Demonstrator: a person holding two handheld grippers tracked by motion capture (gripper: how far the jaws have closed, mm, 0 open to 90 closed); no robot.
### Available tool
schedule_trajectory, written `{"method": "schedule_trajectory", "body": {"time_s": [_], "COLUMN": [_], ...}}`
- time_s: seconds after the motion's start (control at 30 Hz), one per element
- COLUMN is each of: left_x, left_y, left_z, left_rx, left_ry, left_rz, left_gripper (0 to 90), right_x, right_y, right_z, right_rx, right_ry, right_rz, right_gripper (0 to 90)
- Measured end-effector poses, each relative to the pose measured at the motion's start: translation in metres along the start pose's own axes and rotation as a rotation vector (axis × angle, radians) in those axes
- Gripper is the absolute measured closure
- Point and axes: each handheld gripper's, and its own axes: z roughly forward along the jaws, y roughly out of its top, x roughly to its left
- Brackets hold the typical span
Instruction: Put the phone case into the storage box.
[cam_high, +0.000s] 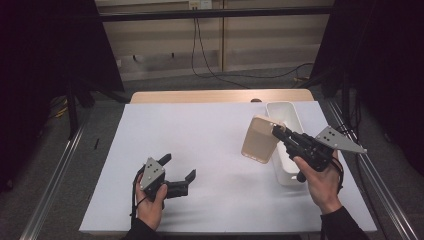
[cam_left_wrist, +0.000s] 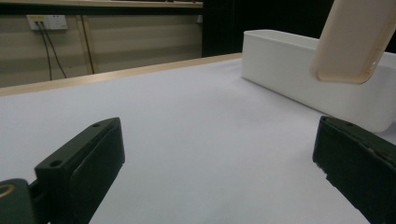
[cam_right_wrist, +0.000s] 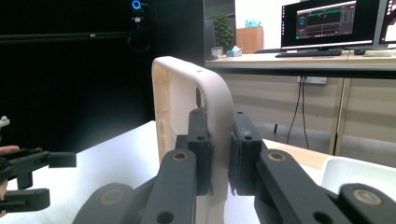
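I am holding the beige lid (cam_high: 260, 139) in my right gripper (cam_high: 276, 132), jaws pressing on its rim, up in the air beside the white box (cam_high: 286, 112). My left gripper (cam_high: 176, 170) is hanging wide and empty. Placing it is left, I think. The lid is smooth matte plastic, rounded corners.

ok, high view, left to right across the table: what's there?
Left tool, jaws open over the white table cover → beige lid, held up off the table → right tool shut on the lid's edge. The white bin overlaps lid and tool, so it is left unplaced.
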Motion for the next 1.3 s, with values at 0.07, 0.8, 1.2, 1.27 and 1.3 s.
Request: {"method": "schedule_trajectory", "body": {"time_s": [0.07,0.8,1.2,1.27,1.3], "left_x": [0.004,0.020,0.030,0.031,0.031], "left_y": [-0.002,-0.010,-0.014,-0.015,-0.016], "left_z": [-0.004,-0.039,-0.051,-0.052,-0.053], "left_rx": [0.000,-0.024,-0.041,-0.038,-0.035], "left_ry": [0.012,0.067,0.103,0.098,0.100], "left_rz": [-0.003,-0.030,-0.047,-0.048,-0.040], "left_gripper": [2.1,2.0,2.6,2.5,2.7], "right_x": [-0.001,-0.024,-0.041,-0.045,-0.047], "right_y": [0.003,0.033,0.052,0.055,0.056], "right_z": [0.000,0.003,0.004,0.005,0.005], "right_rx": [-0.006,-0.026,-0.046,-0.047,-0.047], "right_ry": [-0.002,-0.025,-0.057,-0.059,-0.060], "right_rz": [-0.003,-0.042,-0.058,-0.061,-0.067], "right_gripper": [81.2,81.1,81.1,81.1,81.1]}}
